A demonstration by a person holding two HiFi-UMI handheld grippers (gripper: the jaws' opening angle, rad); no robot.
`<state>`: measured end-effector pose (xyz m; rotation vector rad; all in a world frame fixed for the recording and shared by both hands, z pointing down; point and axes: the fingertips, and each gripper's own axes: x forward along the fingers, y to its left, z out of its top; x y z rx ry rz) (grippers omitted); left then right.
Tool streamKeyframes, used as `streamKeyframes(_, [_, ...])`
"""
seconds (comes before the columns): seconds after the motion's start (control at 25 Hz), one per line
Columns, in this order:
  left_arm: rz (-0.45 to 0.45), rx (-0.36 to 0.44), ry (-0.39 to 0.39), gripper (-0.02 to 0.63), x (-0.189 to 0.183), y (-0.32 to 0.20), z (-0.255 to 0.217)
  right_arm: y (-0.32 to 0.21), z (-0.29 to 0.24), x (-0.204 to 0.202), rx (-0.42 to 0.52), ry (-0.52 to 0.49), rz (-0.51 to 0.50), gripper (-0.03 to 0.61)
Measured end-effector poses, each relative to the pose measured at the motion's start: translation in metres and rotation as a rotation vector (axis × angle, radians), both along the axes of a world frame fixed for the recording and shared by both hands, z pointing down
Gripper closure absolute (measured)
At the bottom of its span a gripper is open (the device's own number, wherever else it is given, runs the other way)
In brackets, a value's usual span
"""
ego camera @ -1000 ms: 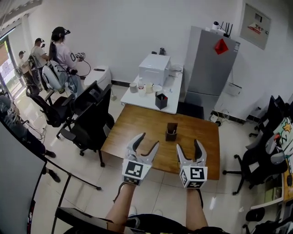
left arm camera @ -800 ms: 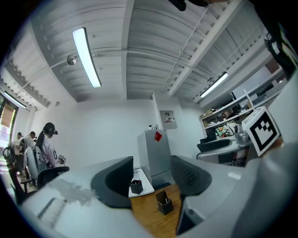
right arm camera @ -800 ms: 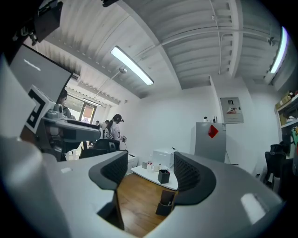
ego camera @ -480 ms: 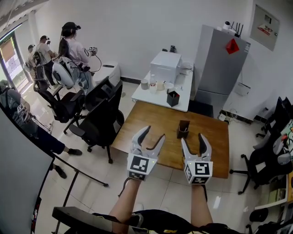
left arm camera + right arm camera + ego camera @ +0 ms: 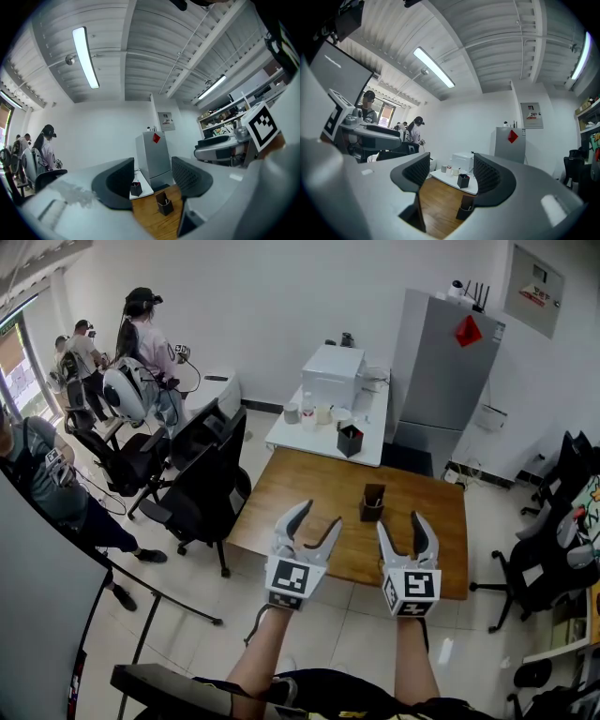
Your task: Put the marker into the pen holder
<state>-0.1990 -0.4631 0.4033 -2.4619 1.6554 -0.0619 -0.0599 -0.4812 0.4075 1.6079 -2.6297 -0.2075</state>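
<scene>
A dark brown pen holder (image 5: 372,502) stands on the wooden table (image 5: 291,498), near its far right part, with something pale inside it. I make out no marker lying on the table. My left gripper (image 5: 319,515) hovers open over the table's near edge, holding nothing. My right gripper (image 5: 401,521) hangs beside it, just short of the holder; its jaws are closing slightly and nothing is between them. The left gripper view looks between its jaws (image 5: 152,180) at the holder (image 5: 164,205). In the right gripper view, the right jaw partly hides the holder (image 5: 465,208).
Beyond the wooden table stands a white table (image 5: 314,442) with a white box (image 5: 330,376), cups and a black container (image 5: 350,441). A grey cabinet (image 5: 441,371) is at the back right. Black office chairs (image 5: 202,484) flank the table's left side, more chairs (image 5: 553,559) the right. People (image 5: 141,343) stand at the far left.
Both grippers have drifted a little right and forward over the table's near edge. The head view has shifted, and a person at the left edge has come further into view.
</scene>
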Motion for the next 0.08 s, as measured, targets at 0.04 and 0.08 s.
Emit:
streamKeyframes(0.04, [0.003, -0.002, -0.003, 0.364, 0.0012, 0.0016, 0.0006, 0.001, -0.0004, 0.0021, 0.001, -0.002, 0.005, 0.29])
streamKeyframes(0.08, [0.006, -0.003, -0.006, 0.364, 0.0023, 0.0031, 0.0013, 0.0019, -0.0008, 0.0041, 0.002, -0.004, 0.009, 0.29])
